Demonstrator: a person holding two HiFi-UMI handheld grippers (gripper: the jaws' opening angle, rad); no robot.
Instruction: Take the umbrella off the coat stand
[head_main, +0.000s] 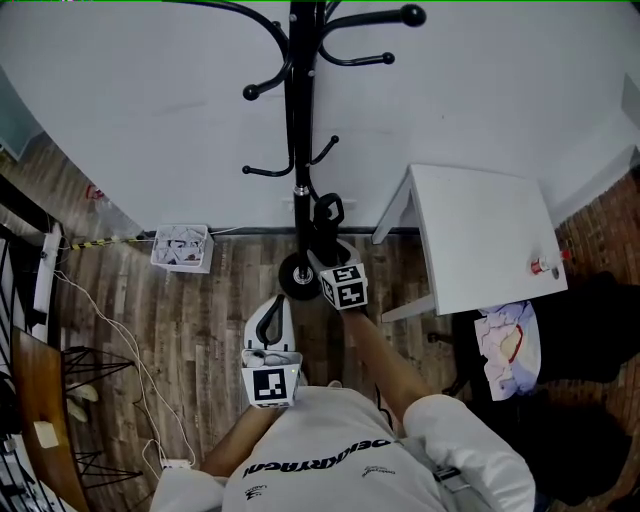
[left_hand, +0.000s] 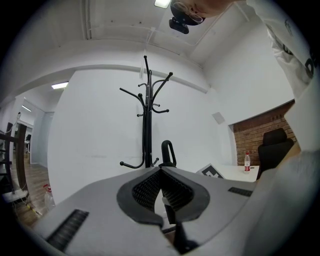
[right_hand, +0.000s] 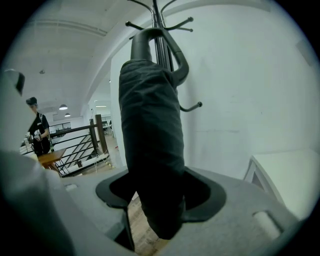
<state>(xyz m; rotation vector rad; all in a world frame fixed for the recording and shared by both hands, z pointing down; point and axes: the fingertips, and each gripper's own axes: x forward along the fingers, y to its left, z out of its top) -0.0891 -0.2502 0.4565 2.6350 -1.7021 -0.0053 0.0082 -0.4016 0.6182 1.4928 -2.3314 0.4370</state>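
Observation:
The black coat stand (head_main: 300, 110) rises in front of a white wall. My right gripper (head_main: 328, 252) is shut on a folded black umbrella (right_hand: 150, 130), gripping its cloth body upright beside the pole. The umbrella's loop handle (head_main: 328, 212) sits close to the pole, below a low hook (head_main: 326, 150); whether it still hangs on one I cannot tell. My left gripper (head_main: 272, 318) hovers lower and nearer to me, shut with nothing between its jaws, pointing level at the stand (left_hand: 146, 125).
A white table (head_main: 480, 240) with a small red-capped bottle (head_main: 545, 267) stands to the right of the stand. A white basket of paper (head_main: 182, 246) sits by the wall at left, with cables trailing over the wooden floor. A person (right_hand: 37, 125) stands far off.

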